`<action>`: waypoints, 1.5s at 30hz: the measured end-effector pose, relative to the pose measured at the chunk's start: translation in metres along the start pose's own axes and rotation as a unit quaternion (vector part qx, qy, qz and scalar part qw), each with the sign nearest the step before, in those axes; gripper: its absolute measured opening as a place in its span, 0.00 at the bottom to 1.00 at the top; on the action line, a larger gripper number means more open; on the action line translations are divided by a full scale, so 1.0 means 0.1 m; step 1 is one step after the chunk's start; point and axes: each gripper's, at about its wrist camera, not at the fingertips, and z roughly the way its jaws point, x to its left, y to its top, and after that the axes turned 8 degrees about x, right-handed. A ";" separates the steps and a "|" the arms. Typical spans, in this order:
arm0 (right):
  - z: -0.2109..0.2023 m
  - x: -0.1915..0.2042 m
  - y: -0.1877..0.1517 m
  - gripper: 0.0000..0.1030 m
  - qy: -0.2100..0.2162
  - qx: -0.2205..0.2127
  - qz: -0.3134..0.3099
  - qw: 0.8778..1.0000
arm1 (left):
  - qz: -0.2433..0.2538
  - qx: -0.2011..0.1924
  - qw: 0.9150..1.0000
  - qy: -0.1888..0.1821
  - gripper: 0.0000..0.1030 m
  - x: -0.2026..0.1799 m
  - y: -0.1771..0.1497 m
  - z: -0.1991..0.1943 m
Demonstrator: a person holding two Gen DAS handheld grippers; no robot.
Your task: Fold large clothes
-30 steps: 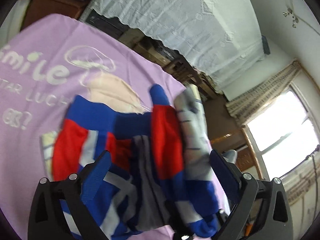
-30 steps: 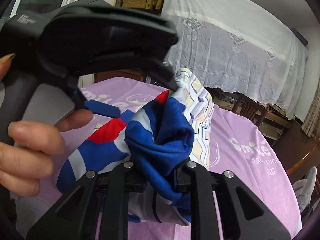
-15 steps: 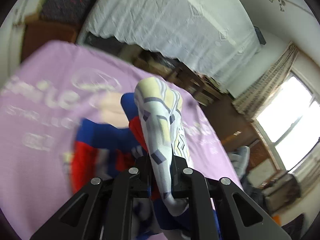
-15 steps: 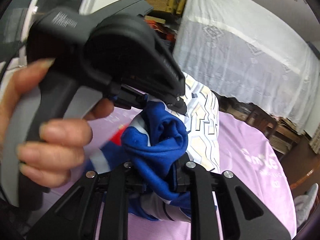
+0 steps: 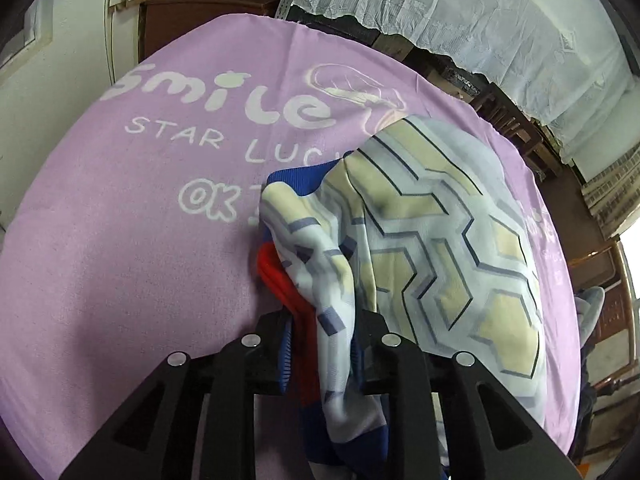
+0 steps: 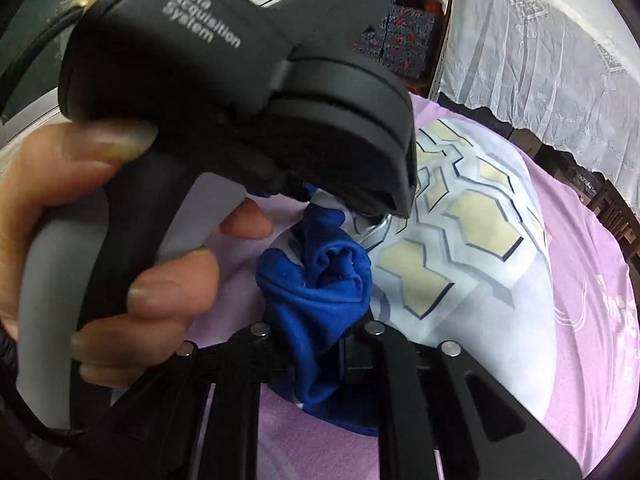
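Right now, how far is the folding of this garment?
Done: the garment is doubled over, pale patterned side up, on the purple cloth.
In hand: the left gripper, jaws opening, and the right gripper, jaws closing, each pinch a bunched edge.
Left: release, flatten, fold further.

A table covered by a lilac cloth [image 5: 100, 264] with white print "Smile", "STAR LUC", "OK". Directly on the cloth, toward its right part, one bunched garment [image 5: 440, 248]: pale side with yellow hexagons and dark lines turned up, blue and red layers visible at its left edge. Bare cloth around it on the left and far sides.
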 end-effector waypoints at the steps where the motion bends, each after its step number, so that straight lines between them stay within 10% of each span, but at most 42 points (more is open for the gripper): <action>1: 0.00 0.00 -0.01 0.11 0.000 0.000 -0.001 1.000 | 0.003 -0.002 1.000 0.009 0.33 0.00 0.00 0.00; 11: -0.42 -0.10 -0.26 0.51 0.030 -0.046 -0.020 0.998 | 0.006 -0.012 1.000 0.013 0.39 -0.04 0.03 -0.04; 24: -1.11 -1.09 -0.30 0.46 0.054 -0.134 0.111 0.983 | 0.004 -0.093 0.996 -0.012 0.43 0.00 -0.13 -0.63; 30: -0.63 -1.17 -0.04 0.40 0.030 -0.088 0.136 0.986 | 0.038 -0.051 0.997 0.037 0.43 -0.22 -0.11 -0.26; 36: -0.14 -1.58 -0.25 0.65 0.050 -0.038 0.183 0.981 | 0.086 -0.068 0.986 0.123 0.44 -0.48 -0.24 -0.11; 45: -0.03 -1.73 -0.34 0.66 0.084 -0.015 0.209 0.974 | 0.130 -0.091 0.969 0.192 0.43 -0.73 -0.38 -0.07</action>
